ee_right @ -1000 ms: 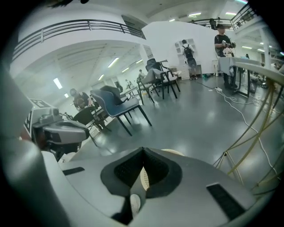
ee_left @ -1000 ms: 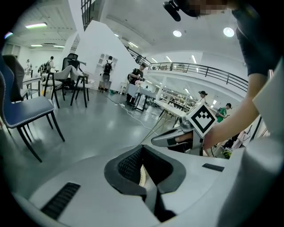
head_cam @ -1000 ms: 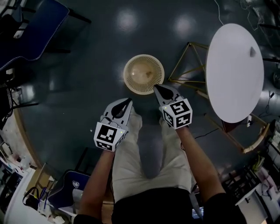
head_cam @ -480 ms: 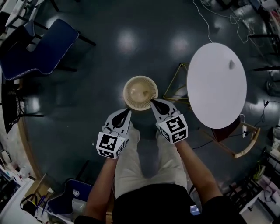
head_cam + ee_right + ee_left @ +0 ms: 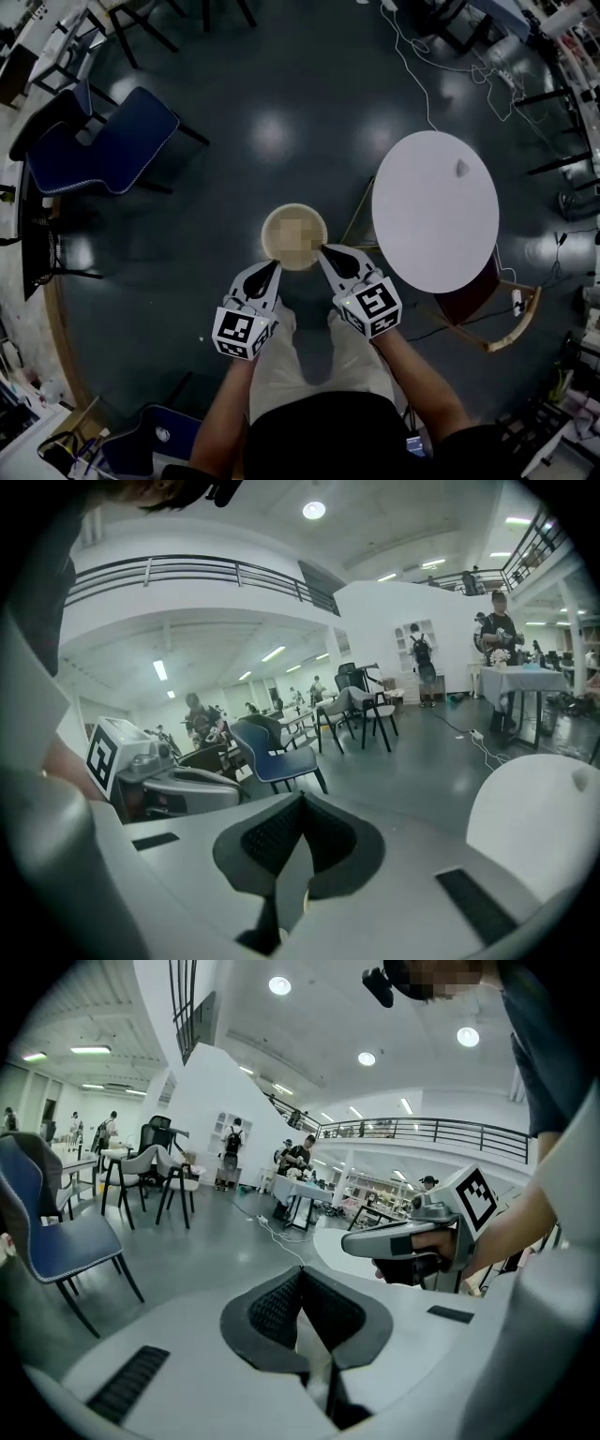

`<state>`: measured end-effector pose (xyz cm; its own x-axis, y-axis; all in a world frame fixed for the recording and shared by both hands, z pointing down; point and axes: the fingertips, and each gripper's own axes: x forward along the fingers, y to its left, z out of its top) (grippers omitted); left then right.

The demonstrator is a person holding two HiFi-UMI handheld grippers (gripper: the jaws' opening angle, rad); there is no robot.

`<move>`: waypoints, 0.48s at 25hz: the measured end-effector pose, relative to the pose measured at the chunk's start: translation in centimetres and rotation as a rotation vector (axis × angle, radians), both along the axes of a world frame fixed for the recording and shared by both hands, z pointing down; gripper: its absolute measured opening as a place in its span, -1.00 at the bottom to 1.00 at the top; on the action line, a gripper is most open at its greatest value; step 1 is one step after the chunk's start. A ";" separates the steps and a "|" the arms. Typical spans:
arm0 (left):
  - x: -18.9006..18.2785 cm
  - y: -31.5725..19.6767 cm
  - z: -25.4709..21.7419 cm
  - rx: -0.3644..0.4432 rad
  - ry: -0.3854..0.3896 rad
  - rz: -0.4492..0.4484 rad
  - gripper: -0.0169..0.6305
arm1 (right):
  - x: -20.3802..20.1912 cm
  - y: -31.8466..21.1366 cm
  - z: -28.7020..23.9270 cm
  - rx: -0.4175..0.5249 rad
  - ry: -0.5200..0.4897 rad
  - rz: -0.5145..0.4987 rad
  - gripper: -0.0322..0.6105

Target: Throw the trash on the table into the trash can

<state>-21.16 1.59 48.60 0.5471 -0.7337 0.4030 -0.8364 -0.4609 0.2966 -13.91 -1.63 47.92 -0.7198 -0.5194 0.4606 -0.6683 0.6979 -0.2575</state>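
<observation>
Both tongs have come up and away from the trash can (image 5: 268, 234) since a second ago. The floor scene now looks smaller and farther below, as if the person has straightened up, and the white round table (image 5: 422, 234) has slid in toward the middle of the head view. The left tongs (image 5: 273, 266) and the right tongs (image 5: 324, 250) hang side by side in front of the person's legs. Their tips aim forward and a little down at the near rim of the can, which stands on the dark floor just left of the table. Each gripper view shows its own jaws pressed together at the tips with nothing between them, so both are closed and empty. That reads as a drop-off finished and the hands pulling back. The job is likely not over: one small grey scrap of trash (image 5: 461, 168) sits alone on the table, toward its far right side, well apart from both tongs. Reaching it probably calls for a step to the right and opening one pair. Both forearms stretch out roughly parallel, with the marker cubes facing up toward the head camera.
</observation>
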 end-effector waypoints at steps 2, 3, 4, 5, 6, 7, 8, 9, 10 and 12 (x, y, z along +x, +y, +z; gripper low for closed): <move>0.6 0.0 -1.5 0.015 0.002 -0.001 -0.90 | 0.6 0.1 -1.8 0.016 -0.016 0.005 -0.84; 0.9 0.0 -2.3 0.024 0.003 -0.001 -0.90 | 0.9 0.1 -2.5 0.024 -0.021 0.006 -0.84; 1.2 -0.1 -3.2 0.033 0.003 0.001 -0.90 | 1.1 0.1 -3.3 0.032 -0.025 0.007 -0.84; 1.4 -0.1 -4.0 0.041 0.003 0.005 -0.90 | 1.3 0.0 -4.1 0.039 -0.029 0.008 -0.84; 1.7 -0.1 -4.8 0.049 0.002 0.010 -0.90 | 1.4 -0.1 -4.9 0.047 -0.034 0.008 -0.84; 2.0 0.0 -5.6 0.057 -0.002 0.016 -0.90 | 1.6 -0.1 -5.7 0.055 -0.039 0.007 -0.84; 2.3 0.1 -6.5 0.065 -0.007 0.022 -0.90 | 1.8 -0.2 -6.6 0.065 -0.044 0.008 -0.84; 2.7 0.2 -7.3 0.074 -0.011 0.028 -0.90 | 2.1 -0.3 -7.6 0.077 -0.050 0.010 -0.84; 3.1 0.2 -8.2 0.085 -0.013 0.032 -0.90 | 2.6 -0.3 -8.5 0.089 -0.056 0.014 -0.84; 4.2 0.1 -9.9 0.110 -0.011 0.039 -0.90 | 3.7 -0.5 -10.1 0.109 -0.069 0.023 -0.84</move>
